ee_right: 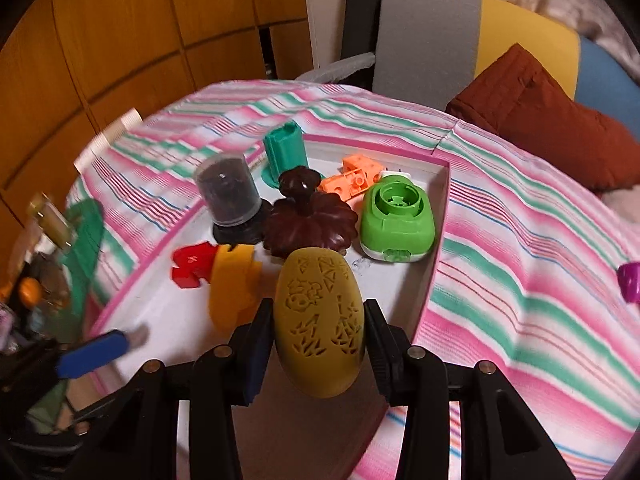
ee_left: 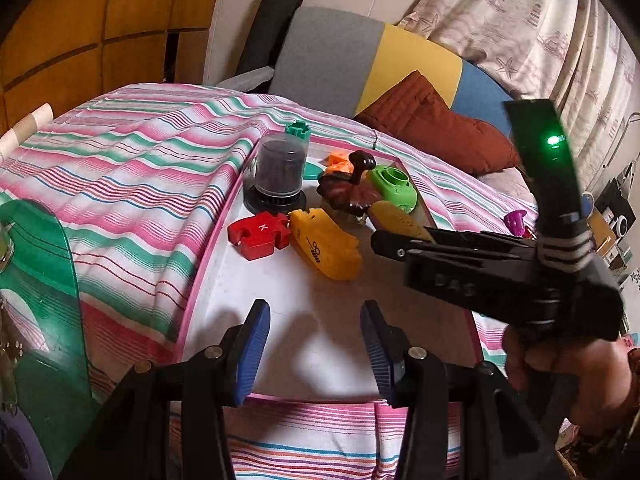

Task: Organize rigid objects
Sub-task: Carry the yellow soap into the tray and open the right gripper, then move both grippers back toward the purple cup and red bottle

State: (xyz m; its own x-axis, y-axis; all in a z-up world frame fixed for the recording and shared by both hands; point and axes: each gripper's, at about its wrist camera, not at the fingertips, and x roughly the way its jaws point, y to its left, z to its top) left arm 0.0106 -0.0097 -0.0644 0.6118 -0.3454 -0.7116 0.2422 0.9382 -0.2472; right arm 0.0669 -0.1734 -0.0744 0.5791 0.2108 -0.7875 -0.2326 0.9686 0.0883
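Mustard-yellow, the carved oval piece (ee_right: 318, 320) sits clamped between our right tongs (ee_right: 318, 330), its long axis running near to far and its narrower end pointing away toward the brown flower-shaped lid (ee_right: 310, 226). We hold it above the near part of the pink-rimmed tray (ee_right: 438, 240). Our left tongs (ee_left: 314, 354) stand parted over the tray's bare white floor, gripping nothing.

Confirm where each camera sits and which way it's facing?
Left wrist: on the left gripper, angled down over the white tray; own open blue fingers show, plus the right gripper and hand.
Right wrist: on the right gripper, angled down at the tray; jaws clamp a yellow egg.
Shared: tray, red puzzle piece, green toy.
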